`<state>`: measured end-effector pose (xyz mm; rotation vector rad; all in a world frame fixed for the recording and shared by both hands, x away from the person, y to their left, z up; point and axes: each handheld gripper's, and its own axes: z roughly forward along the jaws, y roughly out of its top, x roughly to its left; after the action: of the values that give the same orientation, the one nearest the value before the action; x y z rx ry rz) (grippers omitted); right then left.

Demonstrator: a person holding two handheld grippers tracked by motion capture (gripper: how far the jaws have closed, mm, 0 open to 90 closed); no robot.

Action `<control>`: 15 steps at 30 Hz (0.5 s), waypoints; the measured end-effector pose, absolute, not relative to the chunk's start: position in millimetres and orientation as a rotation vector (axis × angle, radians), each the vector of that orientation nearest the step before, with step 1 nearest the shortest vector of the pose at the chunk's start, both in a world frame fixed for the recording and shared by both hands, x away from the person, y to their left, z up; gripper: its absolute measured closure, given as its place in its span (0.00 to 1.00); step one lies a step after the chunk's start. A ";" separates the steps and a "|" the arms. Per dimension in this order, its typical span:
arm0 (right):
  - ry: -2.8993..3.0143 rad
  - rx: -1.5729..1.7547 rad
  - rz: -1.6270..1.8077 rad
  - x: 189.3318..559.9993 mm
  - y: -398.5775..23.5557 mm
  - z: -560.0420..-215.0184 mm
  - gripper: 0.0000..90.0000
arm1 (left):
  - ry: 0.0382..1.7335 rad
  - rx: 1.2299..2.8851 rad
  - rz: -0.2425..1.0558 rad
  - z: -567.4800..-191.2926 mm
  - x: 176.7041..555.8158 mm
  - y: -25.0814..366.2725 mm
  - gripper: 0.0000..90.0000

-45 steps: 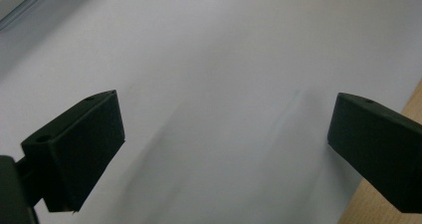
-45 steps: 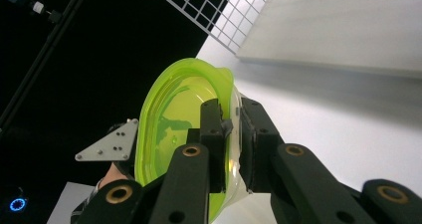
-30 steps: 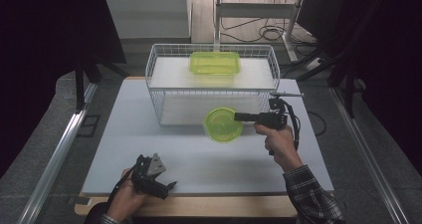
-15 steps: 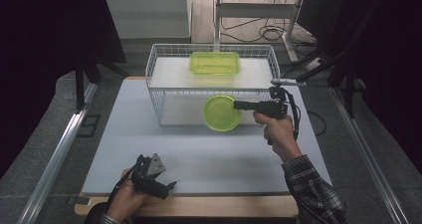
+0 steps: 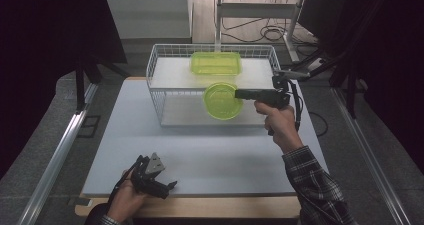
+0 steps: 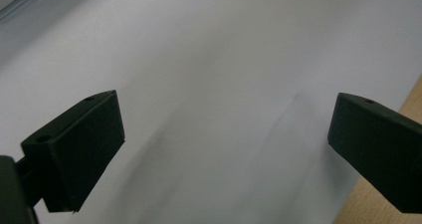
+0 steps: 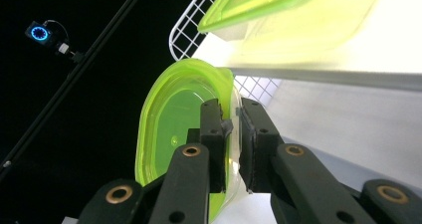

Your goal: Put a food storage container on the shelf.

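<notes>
Bowl (image 5: 221, 101) rim pinched in right claw (image 5: 239, 93), beside basket (image 5: 155, 80).

No readable text, label, brand, number or sign anywhere: none on the round green bowl (image 5: 222, 100), the green container (image 5: 216, 63) in the wire basket (image 5: 159, 92) behind it, or the tabletop (image 5: 210, 160) below.

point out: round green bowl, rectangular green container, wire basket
round green bowl (image 5: 220, 102), high view, inner floor.
rectangular green container (image 5: 215, 63), high view, middle of its top.
wire basket (image 5: 156, 92), high view, left side wall.
</notes>
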<state>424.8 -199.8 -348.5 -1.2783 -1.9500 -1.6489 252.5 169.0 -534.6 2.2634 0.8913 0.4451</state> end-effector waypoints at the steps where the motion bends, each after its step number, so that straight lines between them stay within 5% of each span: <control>1: -1.951 -1.279 -1.650 425.2 -199.6 -346.7 0.90 | 0.894 2.258 0.442 -534.3 252.6 169.6 0.01; 15: -1.970 -1.279 -1.689 430.8 -194.7 -319.9 0.90 | 0.905 2.243 0.431 -533.7 253.0 171.4 0.01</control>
<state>430.8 -194.7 -319.9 -1.2793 -1.9696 -1.6885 253.0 171.4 -533.7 2.2435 0.9052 0.4307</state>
